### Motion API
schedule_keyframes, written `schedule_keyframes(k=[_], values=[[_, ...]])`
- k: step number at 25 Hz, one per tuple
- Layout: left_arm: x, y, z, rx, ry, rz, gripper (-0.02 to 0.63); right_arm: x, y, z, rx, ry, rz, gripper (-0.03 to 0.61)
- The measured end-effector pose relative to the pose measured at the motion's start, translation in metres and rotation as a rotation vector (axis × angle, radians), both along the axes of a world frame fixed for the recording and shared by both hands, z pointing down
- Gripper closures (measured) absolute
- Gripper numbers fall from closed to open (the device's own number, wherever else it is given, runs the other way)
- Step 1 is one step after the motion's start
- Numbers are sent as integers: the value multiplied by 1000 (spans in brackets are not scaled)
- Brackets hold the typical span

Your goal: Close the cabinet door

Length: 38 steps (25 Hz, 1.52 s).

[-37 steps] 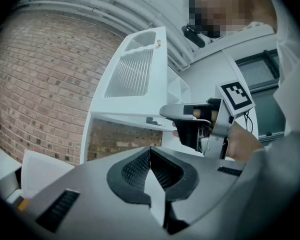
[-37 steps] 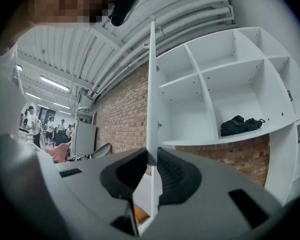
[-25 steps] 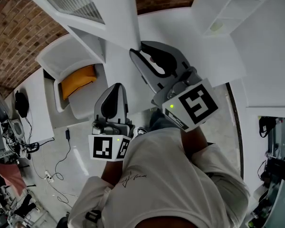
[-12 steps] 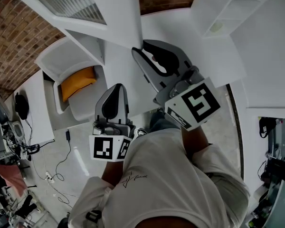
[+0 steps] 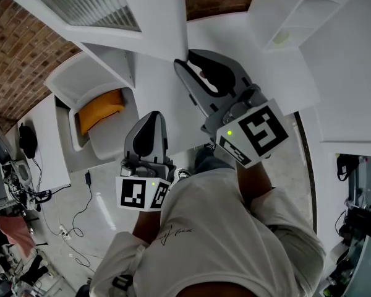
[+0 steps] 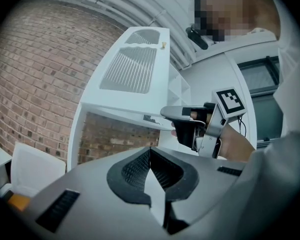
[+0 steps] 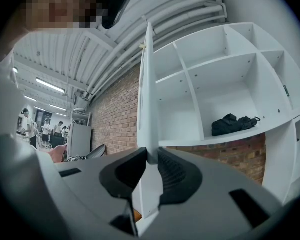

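Got my right gripper (image 7: pixel 149 156) pinching the cabinet door (image 7: pixel 146 94) by its edge
Door runs straight up from between the jaws, open shelves (image 7: pixel 225 84) just right of them; my left gripper (image 6: pixel 150 151) is closed, empty

A brick wall (image 5: pixel 25 36) stood behind a white chair (image 5: pixel 89 79) that held an orange cushion (image 5: pixel 101 106). Beside the chair, a dark object (image 5: pixel 28 138) lay on a white desk (image 5: pixel 49 147), and a black cable (image 5: pixel 80 210) trailed over the glossy floor (image 5: pixel 108 218). A black bag (image 7: pixel 233 124) lay on a shelf (image 7: pixel 225 136). Far off, people (image 7: pixel 25 120) stood near a grey locker (image 7: pixel 80 140) under strip lights (image 7: pixel 50 85).
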<state>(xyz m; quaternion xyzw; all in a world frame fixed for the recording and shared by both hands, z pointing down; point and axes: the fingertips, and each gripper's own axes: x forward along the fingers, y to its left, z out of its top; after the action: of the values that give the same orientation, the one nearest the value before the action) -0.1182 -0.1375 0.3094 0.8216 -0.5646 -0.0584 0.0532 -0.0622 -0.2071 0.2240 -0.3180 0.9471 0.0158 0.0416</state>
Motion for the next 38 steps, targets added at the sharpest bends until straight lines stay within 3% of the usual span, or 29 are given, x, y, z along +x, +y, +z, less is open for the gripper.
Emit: schedule_keyframes(k=[38], values=[[8, -33, 6, -25, 5, -6, 597, 15, -50, 0, -11, -18, -26, 494]])
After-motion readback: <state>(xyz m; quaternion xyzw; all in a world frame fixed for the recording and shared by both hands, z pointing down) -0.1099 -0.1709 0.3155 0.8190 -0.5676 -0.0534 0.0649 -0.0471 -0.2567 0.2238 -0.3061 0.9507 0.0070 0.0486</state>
